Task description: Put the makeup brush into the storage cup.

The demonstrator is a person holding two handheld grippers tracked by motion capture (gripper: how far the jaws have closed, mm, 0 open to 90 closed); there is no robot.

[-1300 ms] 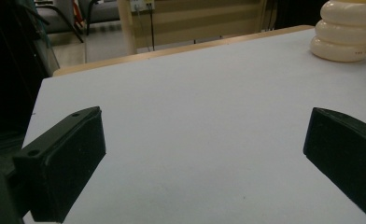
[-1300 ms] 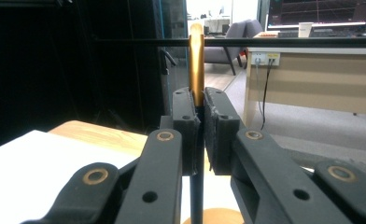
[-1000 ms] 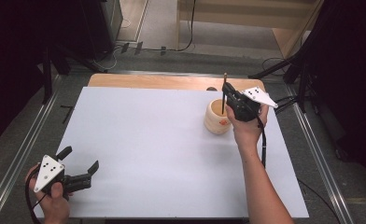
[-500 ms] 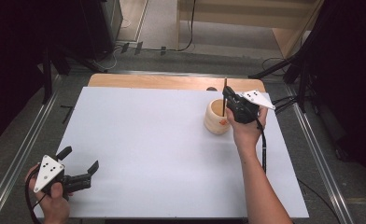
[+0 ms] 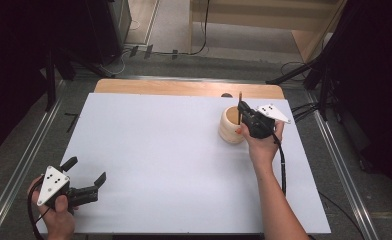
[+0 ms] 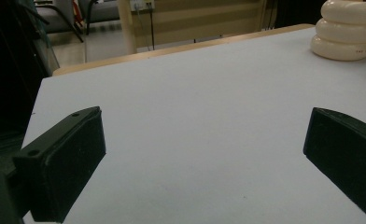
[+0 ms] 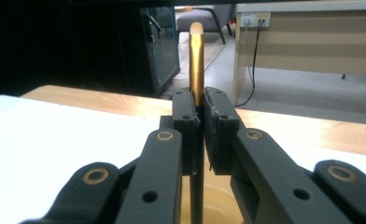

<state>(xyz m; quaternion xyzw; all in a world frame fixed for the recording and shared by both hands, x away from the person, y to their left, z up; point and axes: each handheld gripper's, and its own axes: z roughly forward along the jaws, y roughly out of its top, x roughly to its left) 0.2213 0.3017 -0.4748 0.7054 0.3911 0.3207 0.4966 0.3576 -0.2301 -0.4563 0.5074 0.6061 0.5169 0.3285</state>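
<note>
A cream ribbed pot (image 5: 229, 131) stands on the white sheet at the right, and it is at the top right of the left gripper view as stacked cream rings (image 6: 347, 32). My right gripper (image 5: 242, 113) hangs just over its rim, shut on a thin dark pen (image 5: 240, 100) that stands upright. In the right gripper view the jaws (image 7: 200, 116) pinch the pen, whose gold end (image 7: 196, 60) rises above them, with the pot's mouth (image 7: 218, 205) below. My left gripper (image 5: 87, 169) rests open near the front left corner, nothing between its jaws (image 6: 204, 149).
The white sheet (image 5: 159, 150) covers most of a wooden table, whose bare edge (image 5: 184, 88) shows at the back. Metal rails (image 5: 24, 165) run along both sides. Cables and dark stands lie on the floor beyond.
My right gripper has sunk with the pen, bringing its lower end down into the pot's mouth. The left gripper has stayed where it was.
</note>
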